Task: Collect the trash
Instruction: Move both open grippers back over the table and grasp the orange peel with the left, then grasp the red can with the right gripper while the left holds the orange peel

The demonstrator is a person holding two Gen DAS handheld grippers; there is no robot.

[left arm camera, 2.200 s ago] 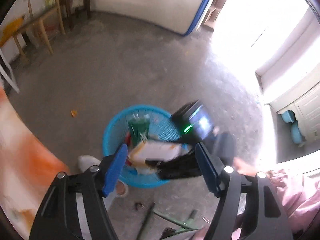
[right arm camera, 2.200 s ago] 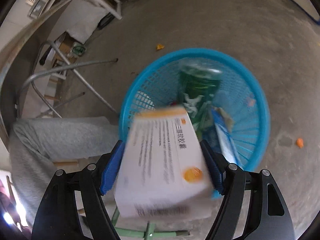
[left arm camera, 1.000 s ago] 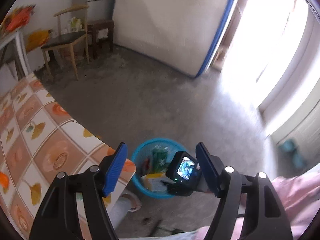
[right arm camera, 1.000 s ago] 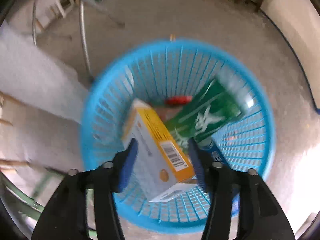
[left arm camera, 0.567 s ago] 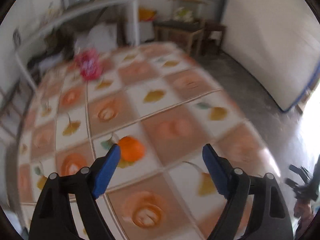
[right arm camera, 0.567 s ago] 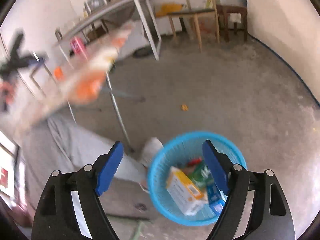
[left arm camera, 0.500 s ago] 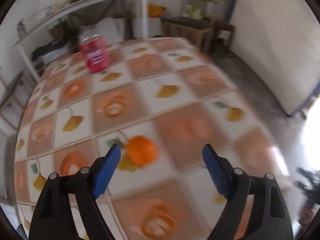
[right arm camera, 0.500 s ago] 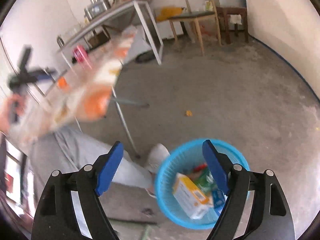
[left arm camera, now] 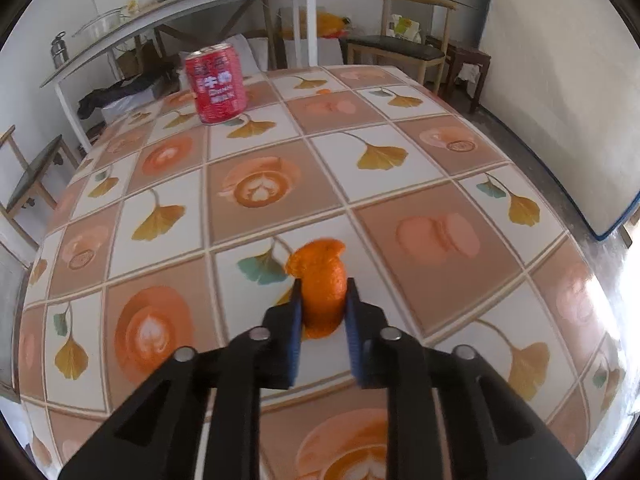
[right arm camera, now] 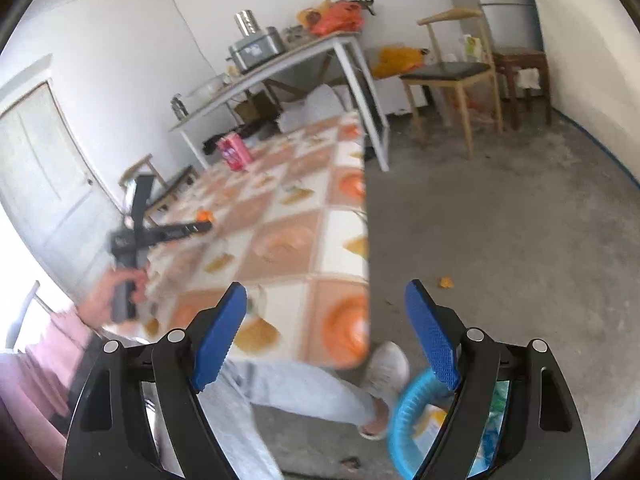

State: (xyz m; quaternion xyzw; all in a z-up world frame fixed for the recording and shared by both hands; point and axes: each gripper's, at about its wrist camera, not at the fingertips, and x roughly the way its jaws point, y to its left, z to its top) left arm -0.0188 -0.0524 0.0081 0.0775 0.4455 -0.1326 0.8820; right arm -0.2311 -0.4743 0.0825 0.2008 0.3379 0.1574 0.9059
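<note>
While spread under both views, worktop (left arm camera: 256, 168) w/ tiled leaf-and-coffee print cloth fills most of left wrist view, running from beneath left tongs to far edge; in right wrist view seen to the left of and beyond right tongs, its near corner just ahead of left blue pad. Concrete floor (right arm camera: 500, 220) to the right of and beyond right tongs. Blue trash basket (right arm camera: 404, 408) low on floor, just behind right pad of right tongs, mostly hidden by it; boxes inside only partly visible. Red can (left arm camera: 215, 83) upright on worktop, well ahead of left tongs and a bit left, near far edge; same can appears blurred pink in right view. Left tongs (left arm camera: 322, 298) clenched on orange peel (left arm camera: 323, 280): both blue pads pressed against its sides, peel sticking out ahead of tips, low over a white tile near middle of worktop; whether peel touches cloth, can't tell. Right tongs (right arm camera: 327, 332) released, pads spread wide, nothing between, held off worktop's near corner above floor. Small orange scrap (right arm camera: 445, 282) on floor just ahead of right pad of right tongs.
</note>
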